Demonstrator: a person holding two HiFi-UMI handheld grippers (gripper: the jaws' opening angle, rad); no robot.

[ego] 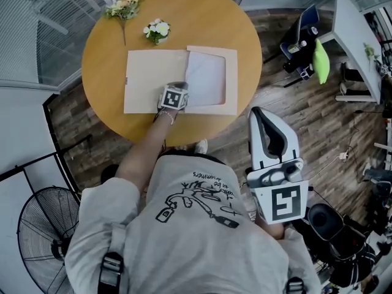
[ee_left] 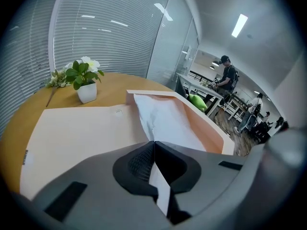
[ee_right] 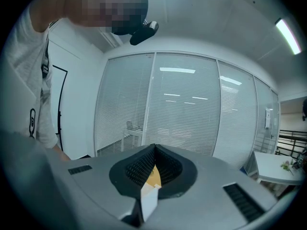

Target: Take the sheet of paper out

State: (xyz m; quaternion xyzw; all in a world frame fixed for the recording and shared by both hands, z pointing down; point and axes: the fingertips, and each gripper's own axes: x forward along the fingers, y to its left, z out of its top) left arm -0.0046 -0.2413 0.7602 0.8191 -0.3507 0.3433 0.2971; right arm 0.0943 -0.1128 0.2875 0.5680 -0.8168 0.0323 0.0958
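Observation:
A beige envelope (ego: 153,81) lies flat on the round wooden table (ego: 110,48), its mouth open toward the right. A white sheet of paper (ego: 205,78) shows in that opening. My left gripper (ego: 179,87) reaches down over the envelope's near edge and is shut on the sheet's near corner. In the left gripper view the sheet (ee_left: 163,119) runs from the envelope (ee_left: 81,128) straight into the closed jaws of the left gripper (ee_left: 154,143). My right gripper (ego: 260,112) hangs off the table at the right, over the floor, shut and holding nothing; in its own view the right gripper (ee_right: 154,147) faces a glass wall.
A small white pot of flowers (ego: 157,31) and a loose flower sprig (ego: 122,8) sit at the table's far side, beyond the envelope. A floor fan (ego: 43,237) stands at lower left. A desk and chairs (ego: 306,41) are at the right. A person (ee_left: 226,78) stands far off.

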